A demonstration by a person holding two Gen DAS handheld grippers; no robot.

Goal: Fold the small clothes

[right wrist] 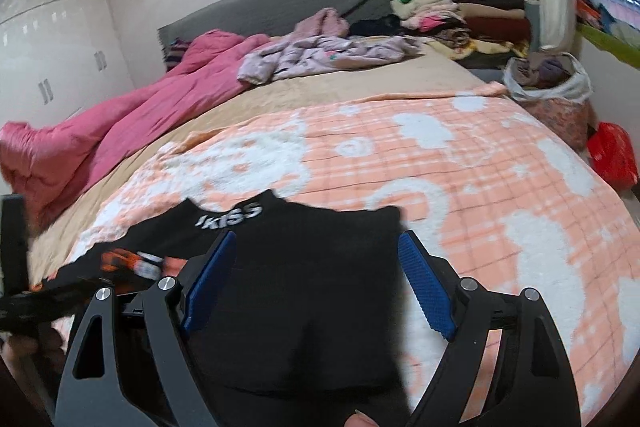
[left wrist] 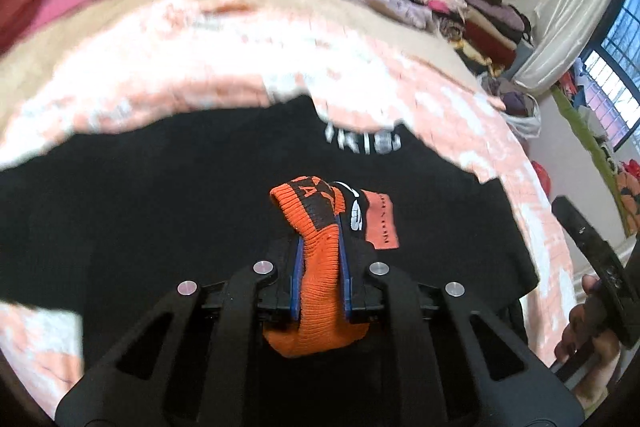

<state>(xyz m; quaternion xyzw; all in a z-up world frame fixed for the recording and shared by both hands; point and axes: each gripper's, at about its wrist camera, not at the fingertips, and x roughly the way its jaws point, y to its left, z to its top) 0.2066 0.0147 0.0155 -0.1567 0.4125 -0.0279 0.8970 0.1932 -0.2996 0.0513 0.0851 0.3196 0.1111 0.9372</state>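
Orange ribbed knit, that was what the left gripper had hold of: its blue pads were pinched tight on the orange-and-black sleeve cuff, and the cuff bulged out above and below the jaws. That cuff belonged to the black garment, which lay spread on the peach-and-white blanket with white "KISS" lettering at its collar. Over the garment's body hovered the right gripper, jaws spread wide, blue pads well apart and nothing between them. Just off the garment's left edge in the right wrist view sat the left gripper's dark frame, blurred. Beyond the garment, further up the bed, a pink quilt lay bunched, a lilac printed garment was strewn beside it, and folded clothes were stacked near the grey headboard.
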